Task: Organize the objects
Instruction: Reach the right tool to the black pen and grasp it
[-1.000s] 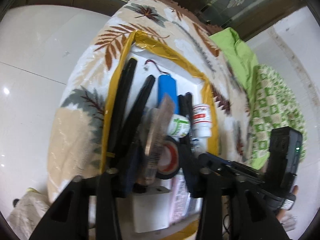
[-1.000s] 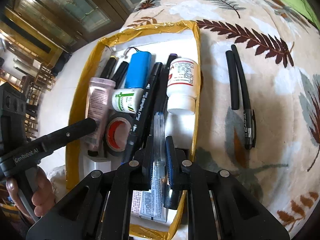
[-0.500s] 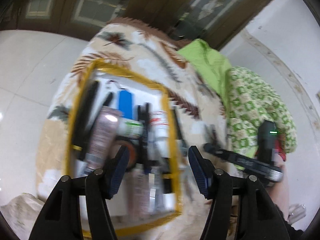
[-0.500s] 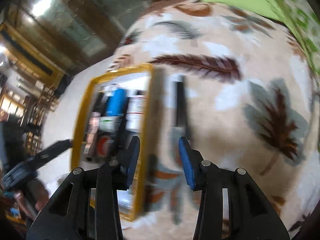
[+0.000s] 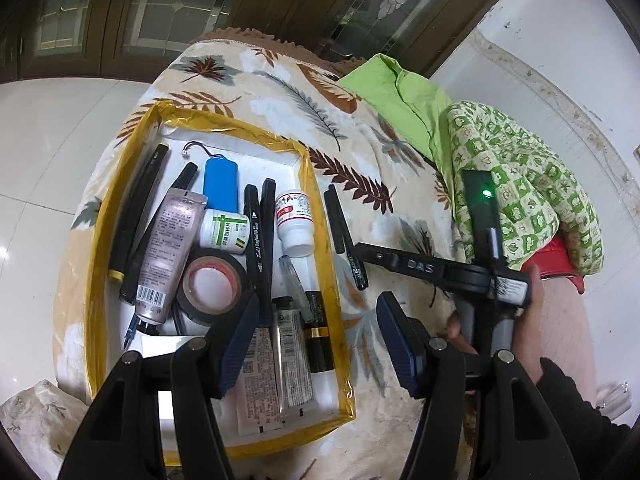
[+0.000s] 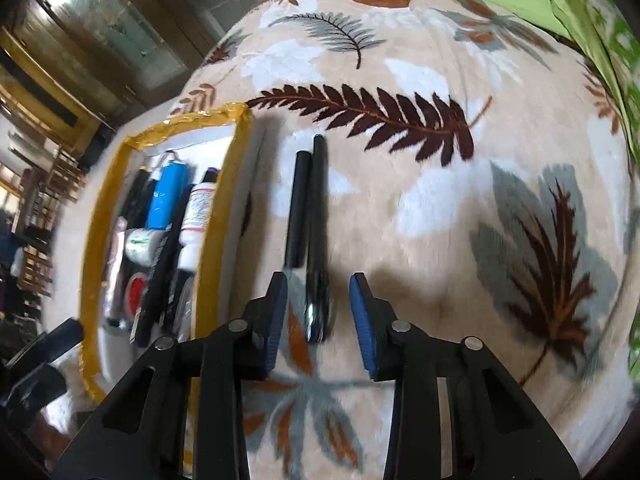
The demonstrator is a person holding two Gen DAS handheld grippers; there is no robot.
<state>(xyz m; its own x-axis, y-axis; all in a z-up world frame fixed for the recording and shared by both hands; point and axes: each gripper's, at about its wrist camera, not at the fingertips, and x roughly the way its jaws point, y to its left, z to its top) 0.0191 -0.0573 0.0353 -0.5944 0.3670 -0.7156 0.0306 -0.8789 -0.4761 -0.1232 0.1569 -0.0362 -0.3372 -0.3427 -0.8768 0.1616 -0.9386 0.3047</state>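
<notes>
Blanket (image 6: pixel 460 208): leaf-printed, fills most of both views; only the left wrist view shows the green cloths (image 5: pixel 520 184) at upper right.
Tray (image 5: pixel 320 240): yellow-edged, at left in both views; the left wrist view looks straight into it, the right wrist view sees it edge-on and blurred.
Tray contents: a blue cylinder (image 5: pixel 221 186), a pink tube (image 5: pixel 168 248), a white bottle (image 5: pixel 294 220), a tape roll (image 5: pixel 210 284) and markers, sharp only in the left wrist view.
Black pens (image 6: pixel 316 232): two side by side on the blanket, just right of the tray.
Right gripper (image 6: pixel 320 312): jaws part-open and just closing further, straddling the lower end of the longer pen, pads not touching it.
Left gripper (image 5: pixel 320 340): jaws wide after just opening, nothing between them, over the tray's lower right corner.
Hand (image 5: pixel 536 320): lower right of the left wrist view only, holding the right gripper's handle.
</notes>
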